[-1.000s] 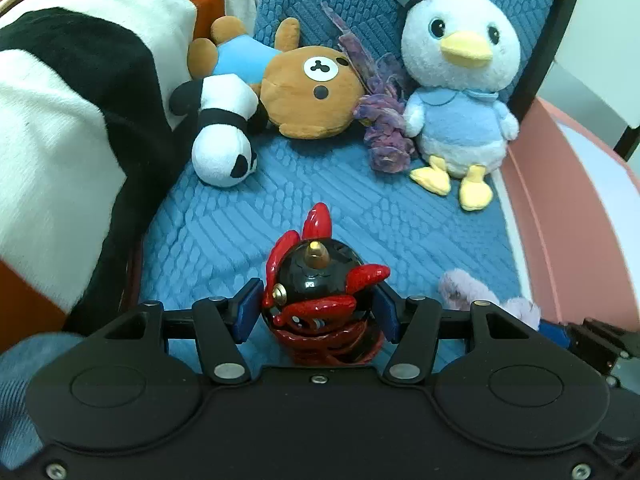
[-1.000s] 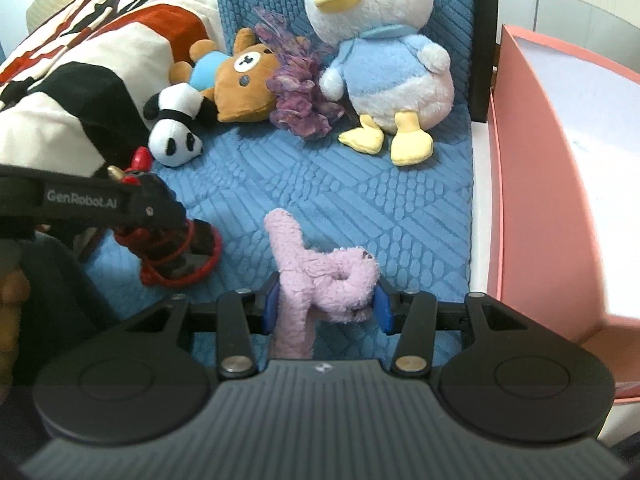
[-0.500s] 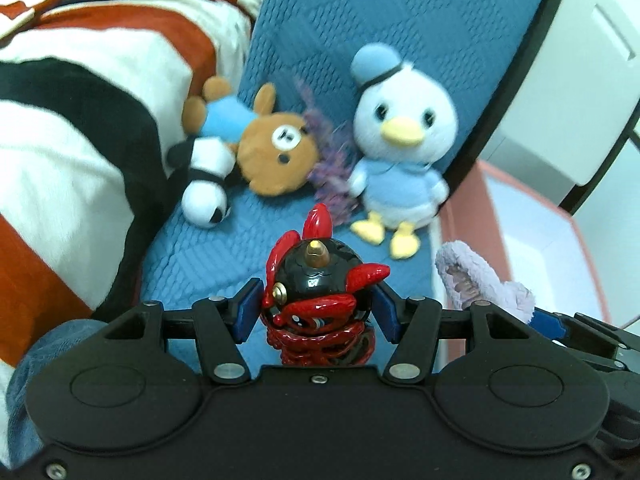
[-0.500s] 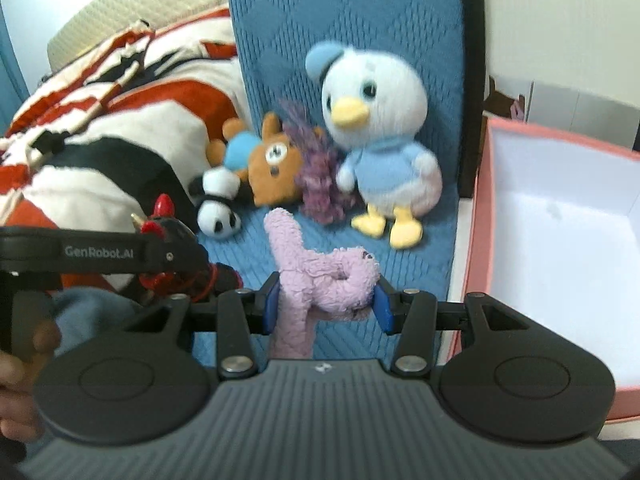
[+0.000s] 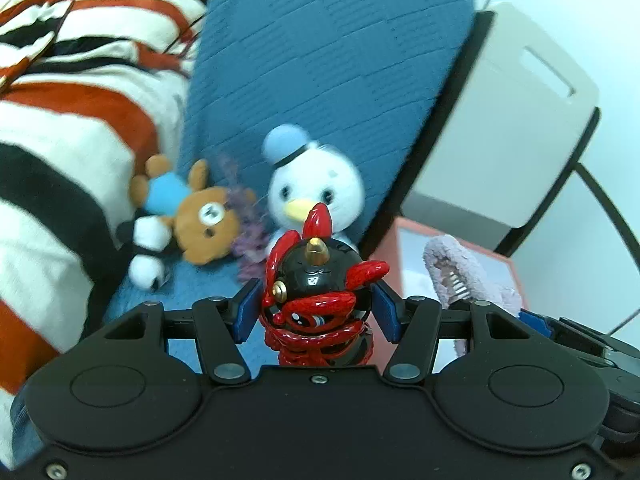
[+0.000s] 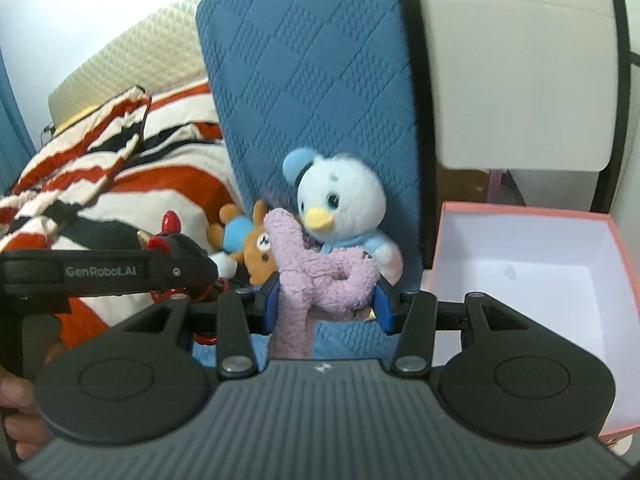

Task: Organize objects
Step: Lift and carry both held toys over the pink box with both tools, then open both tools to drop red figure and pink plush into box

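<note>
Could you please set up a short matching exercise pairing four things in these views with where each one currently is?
Things:
1. glossy red-and-black figurine
2. fuzzy pink plush piece
3. white duck plush with blue cap
4. brown bear plush in blue shirt

Places:
A. lying on the blue cushion beside the striped blanket
B. clamped in the right gripper
C. sitting upright against the blue backrest
D. clamped in the left gripper

Pairs: 1-D, 2-B, 3-C, 4-A

free: pink box (image 6: 520, 264) interior | blocked: plush duck (image 6: 340, 208) against blue cushion (image 6: 312, 80)
</note>
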`<state>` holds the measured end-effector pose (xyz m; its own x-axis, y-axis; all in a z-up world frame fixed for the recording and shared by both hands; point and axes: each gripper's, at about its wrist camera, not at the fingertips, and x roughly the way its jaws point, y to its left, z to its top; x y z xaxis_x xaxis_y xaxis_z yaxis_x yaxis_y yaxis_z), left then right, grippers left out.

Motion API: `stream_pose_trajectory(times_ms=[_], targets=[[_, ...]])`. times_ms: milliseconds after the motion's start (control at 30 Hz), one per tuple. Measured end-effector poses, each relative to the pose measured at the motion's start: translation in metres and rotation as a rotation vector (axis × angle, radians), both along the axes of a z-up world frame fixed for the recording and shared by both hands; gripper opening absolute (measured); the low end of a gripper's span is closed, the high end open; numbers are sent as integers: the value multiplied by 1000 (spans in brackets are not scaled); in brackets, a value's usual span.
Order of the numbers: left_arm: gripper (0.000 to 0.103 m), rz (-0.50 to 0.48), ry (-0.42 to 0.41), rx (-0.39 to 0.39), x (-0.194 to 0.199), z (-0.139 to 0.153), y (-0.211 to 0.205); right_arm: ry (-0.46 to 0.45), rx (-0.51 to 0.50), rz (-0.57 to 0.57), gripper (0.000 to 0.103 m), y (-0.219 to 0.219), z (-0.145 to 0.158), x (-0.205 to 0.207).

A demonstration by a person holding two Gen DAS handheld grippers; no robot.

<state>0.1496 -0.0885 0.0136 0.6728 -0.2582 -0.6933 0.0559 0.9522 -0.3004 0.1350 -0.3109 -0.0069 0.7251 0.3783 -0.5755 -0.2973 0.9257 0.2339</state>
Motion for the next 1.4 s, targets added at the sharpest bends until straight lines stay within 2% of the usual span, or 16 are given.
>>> stream_pose_trajectory(times_ms=[267, 500, 667, 1000, 1167, 1400], targets=[[56, -50, -53, -35, 12, 22, -52, -39, 18, -58, 49, -45, 20, 3], [54, -110, -54, -43, 21, 14, -105, -20, 8, -137, 49, -94, 7, 9], [54, -141, -1, -56, 31, -14, -139, 34, -5, -189, 49, -129, -23, 18], [54, -209, 139, -7, 54, -84, -208, 159, -9, -264, 49, -189, -85, 36], [54, -243, 214, 5, 63, -116, -238, 226, -17, -268, 49, -207, -118, 48], [54, -251, 295, 43, 72, -152, -257, 319, -40, -268, 50, -217, -159, 60]])
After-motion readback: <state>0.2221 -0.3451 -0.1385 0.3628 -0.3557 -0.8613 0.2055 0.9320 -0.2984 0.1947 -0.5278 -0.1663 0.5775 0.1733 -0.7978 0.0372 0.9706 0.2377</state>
